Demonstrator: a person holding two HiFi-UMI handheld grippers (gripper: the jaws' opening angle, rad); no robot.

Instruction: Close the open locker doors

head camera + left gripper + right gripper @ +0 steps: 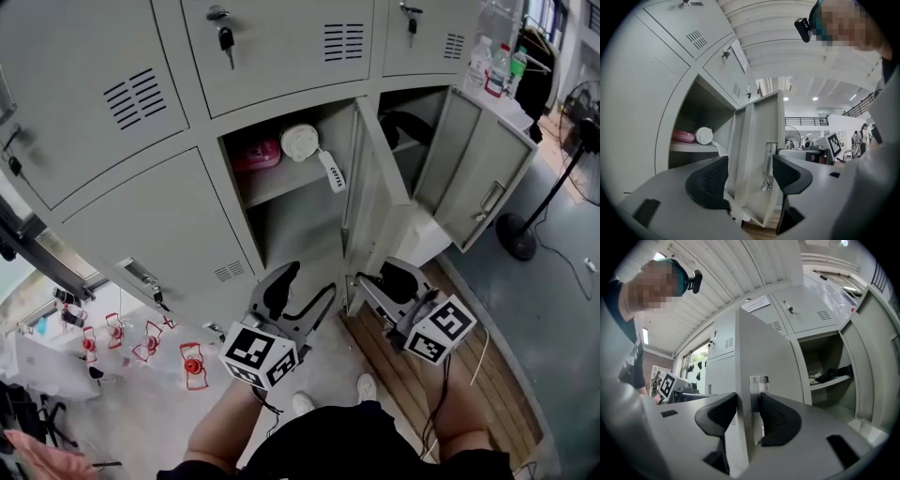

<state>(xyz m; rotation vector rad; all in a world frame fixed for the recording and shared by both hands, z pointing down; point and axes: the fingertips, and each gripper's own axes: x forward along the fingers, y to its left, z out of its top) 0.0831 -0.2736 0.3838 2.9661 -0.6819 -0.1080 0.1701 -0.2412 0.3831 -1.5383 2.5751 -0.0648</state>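
My right claw (pixel 747 404) is clamped on the edge of the middle locker's open door (pixel 759 348), 1 pad on each face, level with its handle (pixel 758 380). My left claw (pixel 750 168) is spread wide, holding nothing, near that door. A 2nd door (pixel 478 169) stands open farther right.

Left gripper (pixel 305 289) level, fingers (pixel 710 180) apart; right gripper (pixel 380 281) level, fingers (pixel 776 420) pinching the door (pixel 372 187) edge.
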